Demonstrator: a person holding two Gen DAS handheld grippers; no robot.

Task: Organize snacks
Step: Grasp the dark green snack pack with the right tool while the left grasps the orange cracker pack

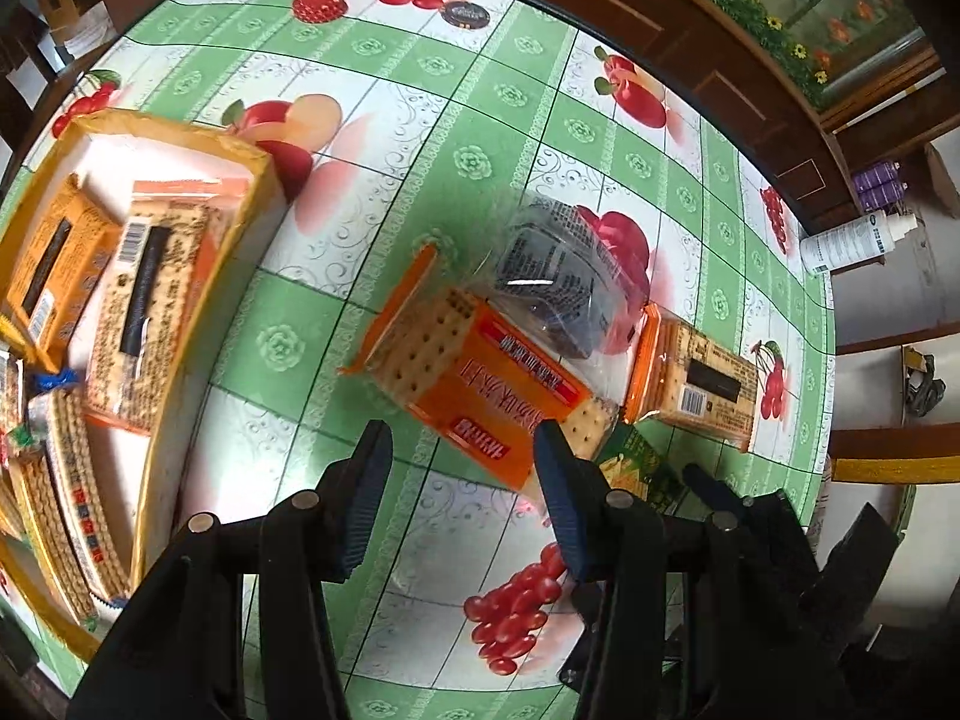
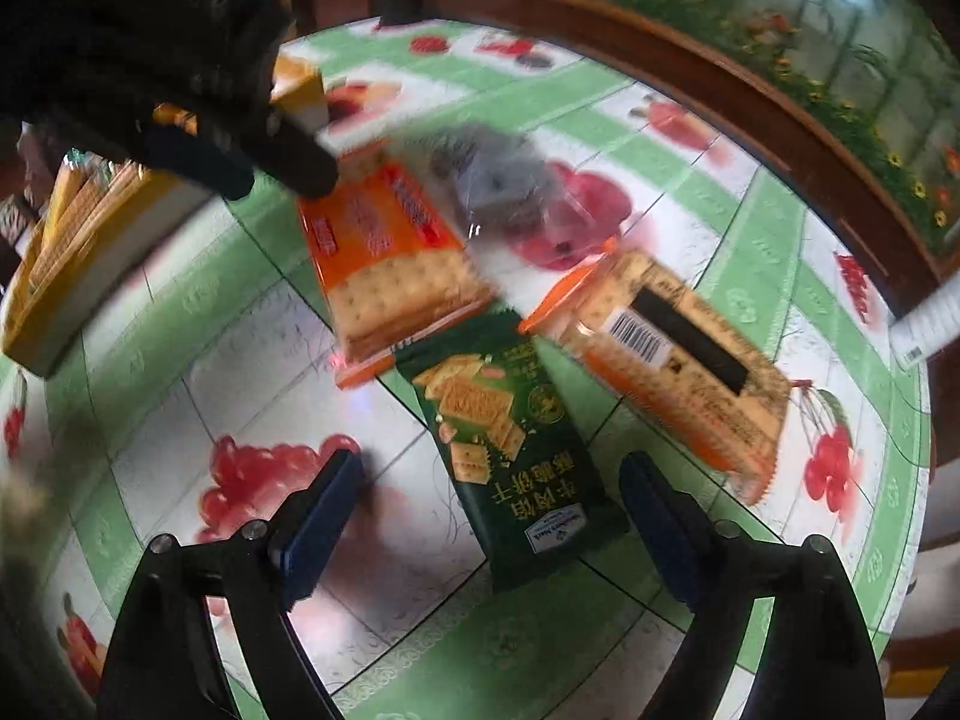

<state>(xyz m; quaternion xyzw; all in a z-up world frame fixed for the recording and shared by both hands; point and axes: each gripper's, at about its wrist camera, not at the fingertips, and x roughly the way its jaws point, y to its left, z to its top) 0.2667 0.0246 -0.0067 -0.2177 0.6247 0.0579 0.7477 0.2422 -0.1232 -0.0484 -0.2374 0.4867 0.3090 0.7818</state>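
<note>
An orange cracker pack [image 1: 474, 372] lies on the fruit-print tablecloth, just ahead of my open left gripper [image 1: 462, 450]; it also shows in the right wrist view [image 2: 384, 258]. A clear bag of dark snacks [image 1: 558, 276] lies beyond it. A second cracker pack with a barcode [image 1: 696, 384] lies to the right, and shows again in the right wrist view [image 2: 672, 354]. A dark green cracker pack [image 2: 510, 450] lies between the fingers of my open right gripper [image 2: 489, 480]. The left gripper [image 2: 264, 162] reaches in from the upper left, over the orange pack's far end.
A yellow-rimmed box [image 1: 150, 312] at the left holds several snack packs; its corner also shows in the right wrist view [image 2: 78, 276]. A white bottle [image 1: 852, 240] lies off the table's right edge. A wooden rail [image 2: 750, 96] runs behind the round table.
</note>
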